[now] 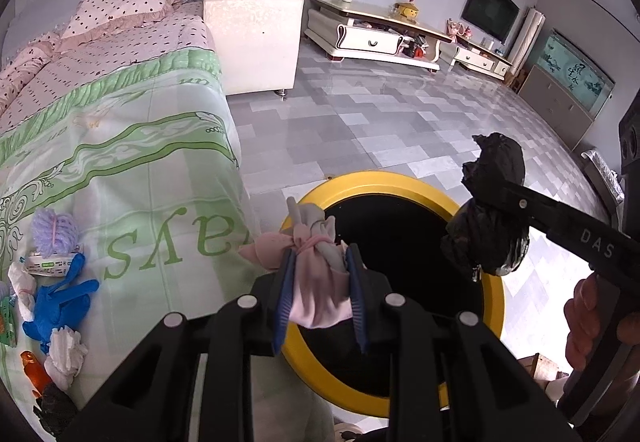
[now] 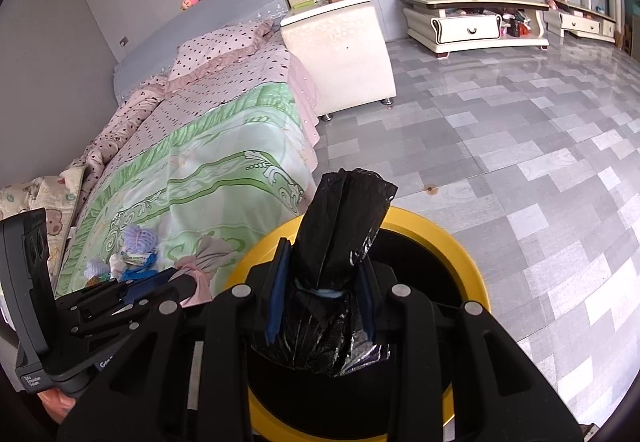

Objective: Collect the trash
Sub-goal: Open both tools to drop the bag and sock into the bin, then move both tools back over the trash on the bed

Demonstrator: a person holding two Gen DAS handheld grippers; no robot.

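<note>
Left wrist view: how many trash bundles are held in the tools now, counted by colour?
Pink and grey tied cloth bundle, gripped in the left tool: 1
Black crumpled plastic bag, gripped in the right tool: 1
Total: 2

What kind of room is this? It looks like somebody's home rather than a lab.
Most likely a lived-in bedroom that doubles as a living room. A bed with a dotted pink pillow fills one side, a white nightstand stands beside it, and a wall-mounted television hangs above a low cabinet.
</note>
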